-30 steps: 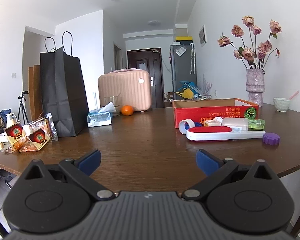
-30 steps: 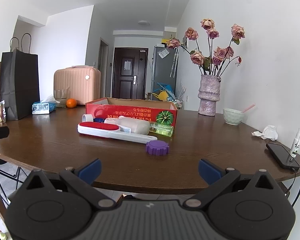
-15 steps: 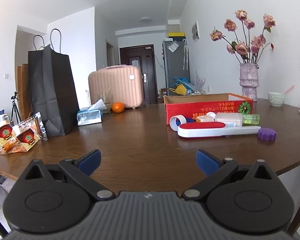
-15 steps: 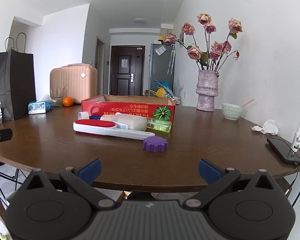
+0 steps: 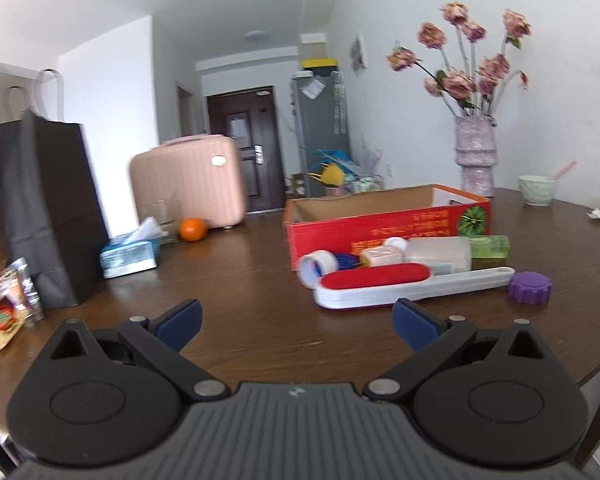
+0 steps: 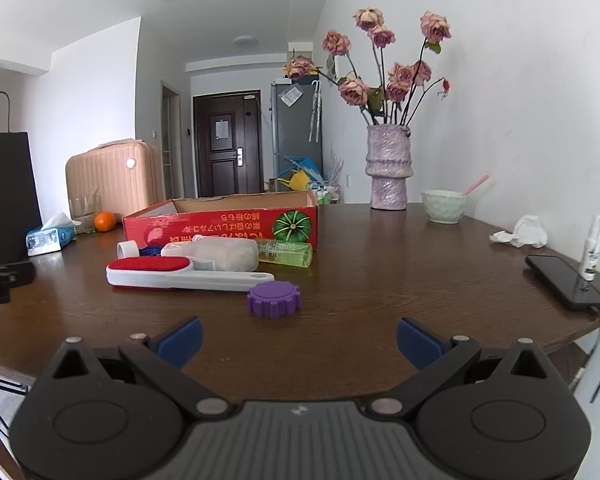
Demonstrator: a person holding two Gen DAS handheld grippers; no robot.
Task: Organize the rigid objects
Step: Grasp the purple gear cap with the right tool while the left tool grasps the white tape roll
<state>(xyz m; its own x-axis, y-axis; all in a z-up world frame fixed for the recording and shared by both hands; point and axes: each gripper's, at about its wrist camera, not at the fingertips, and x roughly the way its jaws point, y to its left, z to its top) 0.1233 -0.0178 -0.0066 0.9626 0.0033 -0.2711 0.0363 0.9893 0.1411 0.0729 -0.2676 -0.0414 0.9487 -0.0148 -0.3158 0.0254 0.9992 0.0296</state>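
The left tool (image 5: 296, 320) and the right tool (image 6: 298, 338) both hang spread above the near edge of the worktop (image 6: 400, 280), holding nothing. Just ahead of the right tool sits a purple cap (image 6: 274, 299), touching the handle of a red-and-white brush (image 6: 172, 274). Behind the brush lie a clear bottle (image 6: 224, 252), a green tube (image 6: 286, 253) and a tape roll (image 6: 127, 249), all against the open red box (image 6: 220, 226). A vase (image 6: 389, 168), bowl (image 6: 444, 206) and phone (image 6: 564, 282) stand well apart on the right.
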